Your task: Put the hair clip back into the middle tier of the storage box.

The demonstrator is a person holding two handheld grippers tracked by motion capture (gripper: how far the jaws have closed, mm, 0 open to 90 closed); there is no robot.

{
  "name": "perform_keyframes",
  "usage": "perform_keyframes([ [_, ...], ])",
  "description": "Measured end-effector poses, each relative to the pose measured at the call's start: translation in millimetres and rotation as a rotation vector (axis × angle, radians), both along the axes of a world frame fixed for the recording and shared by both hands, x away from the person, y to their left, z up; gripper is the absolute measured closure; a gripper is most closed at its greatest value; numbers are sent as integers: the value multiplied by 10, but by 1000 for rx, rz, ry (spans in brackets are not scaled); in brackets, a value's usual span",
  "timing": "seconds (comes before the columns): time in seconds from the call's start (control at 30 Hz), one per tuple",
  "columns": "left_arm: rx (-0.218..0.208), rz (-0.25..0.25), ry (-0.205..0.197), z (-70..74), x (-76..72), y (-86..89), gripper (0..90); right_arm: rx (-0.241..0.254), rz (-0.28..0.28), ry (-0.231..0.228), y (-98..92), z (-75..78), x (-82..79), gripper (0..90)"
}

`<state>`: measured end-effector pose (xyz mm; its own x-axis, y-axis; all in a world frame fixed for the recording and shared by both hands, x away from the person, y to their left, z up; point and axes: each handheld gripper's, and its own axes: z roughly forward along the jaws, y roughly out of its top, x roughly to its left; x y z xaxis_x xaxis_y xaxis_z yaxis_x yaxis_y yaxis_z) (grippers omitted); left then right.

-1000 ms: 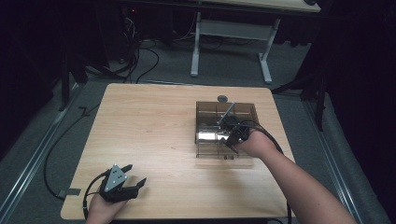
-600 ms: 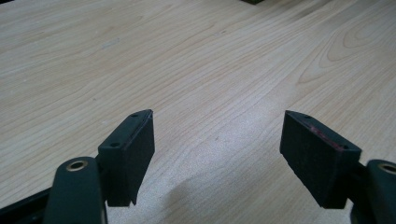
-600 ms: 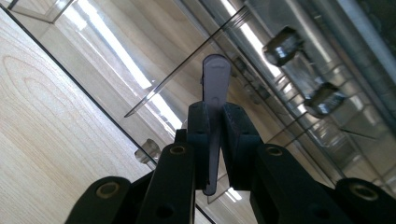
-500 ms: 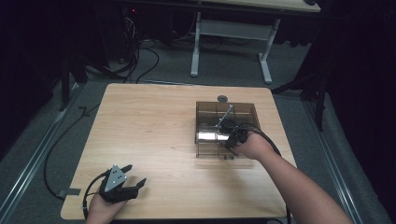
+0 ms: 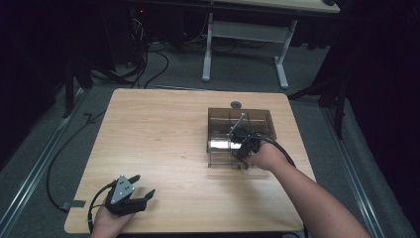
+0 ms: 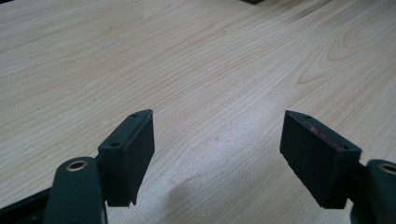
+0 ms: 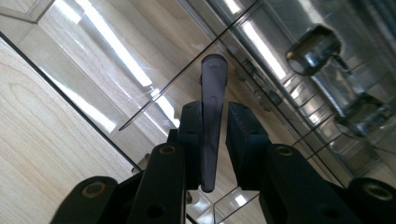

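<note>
High view: clear smoky plastic compartment box (image 5: 240, 130) toward the far right of the light wooden worktop (image 5: 163, 139), right hand-held gripper (image 5: 242, 147) reaching into its near side; left hand-held gripper (image 5: 141, 188) resting near the front left corner, well apart from the box.

Left gripper view: jaws spread wide over bare wood, holding nothing.

Right gripper view: slim dark translucent plastic handle (image 7: 212, 116) standing between the jaws, left pad against it, a small gap at the right pad; jaws just opened, loosened around the handle.
</note>
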<state>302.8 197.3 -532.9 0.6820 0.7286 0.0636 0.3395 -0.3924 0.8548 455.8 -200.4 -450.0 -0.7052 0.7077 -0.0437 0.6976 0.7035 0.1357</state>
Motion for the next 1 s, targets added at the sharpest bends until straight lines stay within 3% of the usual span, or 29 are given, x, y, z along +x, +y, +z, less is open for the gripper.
perform_keyframes([
  [0.13, 1, 1, 1, -1, 1, -1, 267, 13, -36, 6, -9, 44, -35, 759],
  [0.17, 0, 1, 0, -1, 1, -1, 267, 11, 7, -6, -32, 52, -21, 760],
  [0.2, 0, 1, 0, 0, 1, -1, 267, 14, -49, 10, -15, 70, -61, 761],
  [0.27, 0, 1, 0, 0, 0, -1, 266, 18, -57, 16, -29, 108, -94, 771],
  [0.7, -10, 4, 0, 0, 2, 8, 266, 51, -64, 13, -136, 339, -339, 844],
  [1.0, -9, 4, 0, 0, 2, 8, 266, 59, -64, 27, -171, 247, -533, 857],
])
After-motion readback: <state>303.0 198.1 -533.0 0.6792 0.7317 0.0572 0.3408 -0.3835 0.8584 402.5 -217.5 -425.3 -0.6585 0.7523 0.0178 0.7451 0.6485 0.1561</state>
